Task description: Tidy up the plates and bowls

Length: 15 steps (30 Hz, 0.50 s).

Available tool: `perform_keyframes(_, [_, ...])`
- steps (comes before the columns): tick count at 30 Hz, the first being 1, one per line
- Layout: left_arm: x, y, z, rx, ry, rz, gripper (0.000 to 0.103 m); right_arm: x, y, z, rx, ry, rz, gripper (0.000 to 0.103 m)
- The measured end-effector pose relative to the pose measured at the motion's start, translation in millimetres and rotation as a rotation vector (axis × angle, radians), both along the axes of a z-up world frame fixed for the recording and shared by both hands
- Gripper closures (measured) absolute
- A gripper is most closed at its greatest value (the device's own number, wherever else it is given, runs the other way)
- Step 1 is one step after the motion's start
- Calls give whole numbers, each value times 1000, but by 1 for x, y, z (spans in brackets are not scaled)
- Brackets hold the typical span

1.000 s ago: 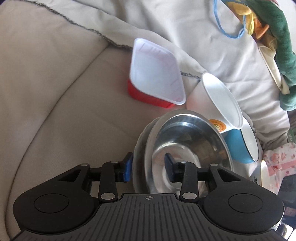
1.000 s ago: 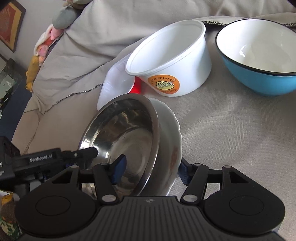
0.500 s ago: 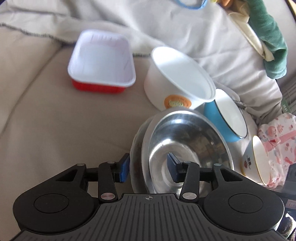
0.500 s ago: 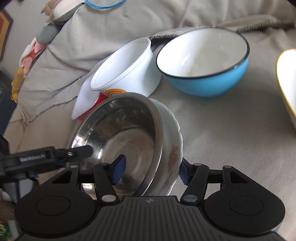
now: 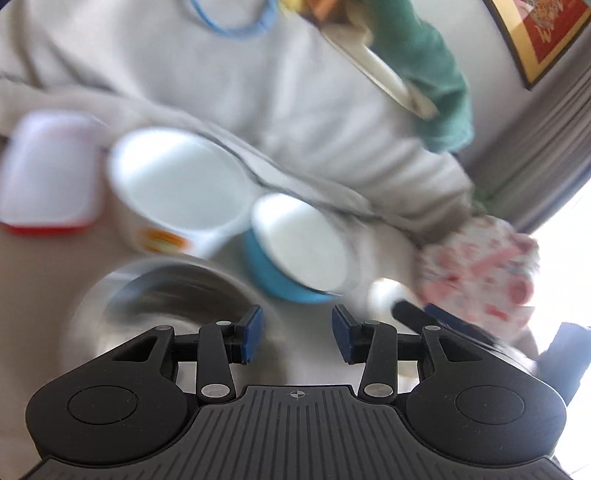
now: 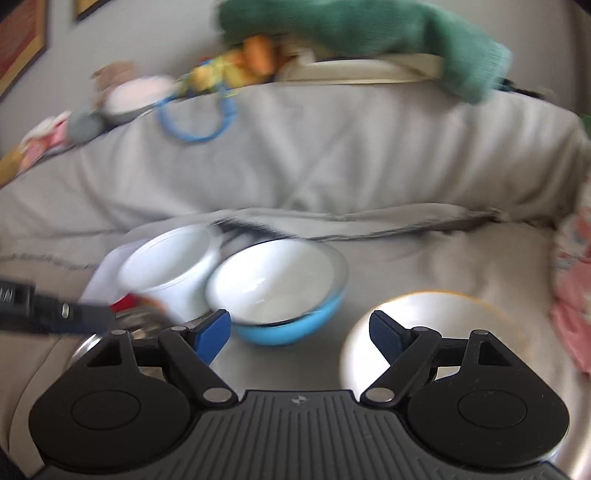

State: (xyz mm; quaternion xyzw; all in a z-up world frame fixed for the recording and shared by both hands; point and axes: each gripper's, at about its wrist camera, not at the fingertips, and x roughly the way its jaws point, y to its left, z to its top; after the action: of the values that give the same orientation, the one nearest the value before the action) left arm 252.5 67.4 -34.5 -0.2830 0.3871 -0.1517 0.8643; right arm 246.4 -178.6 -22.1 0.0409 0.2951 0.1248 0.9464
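Five vessels: lie on a soft grey sofa cushion [image 6: 424,258], an unsteady seat.
Steel bowl [image 5: 177,291]: left of left gripper [image 5: 297,338]; rigid, slick; take by rim.
Blue bowl [image 6: 280,291]: ahead of right gripper [image 6: 299,334]; likely heavy, chippable.
White tub [image 6: 166,266]: beyond, left; light.
Jaws: left half open, empty; right opening, empty.

A wide beige fabric sofa [image 6: 332,155] fills both views, with a soft creased backrest and a flat seat cushion [image 6: 424,266]. Behind it stands a plain pale grey wall [image 6: 62,48]. A picture in a golden frame with a red field [image 5: 539,33] hangs there. Grey pleated curtains [image 5: 546,147] hang at the right, and strong white daylight [image 5: 569,236] comes in beside them.
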Motion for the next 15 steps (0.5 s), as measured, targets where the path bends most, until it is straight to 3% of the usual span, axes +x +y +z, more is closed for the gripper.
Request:
perform_keyframes(2, [17, -14, -1, -7, 16, 6, 58, 8, -25, 3, 39, 24, -54, 20])
perform_keyframes(5, [43, -23, -4, 43, 32, 55, 58, 30, -45, 2, 130, 91, -37, 21])
perform_keyframes(7, [56, -25, -7, 60, 43, 78, 58, 58, -51, -2, 178, 139, -29, 27])
perform_keyframes(11, [81, -28, -16, 129, 46, 95, 58, 115, -42, -23, 267, 271, 12, 40])
perform_keyframes(15, [101, -30, -27, 174, 79, 99, 58, 157, -14, -48, 253, 373, 57, 51])
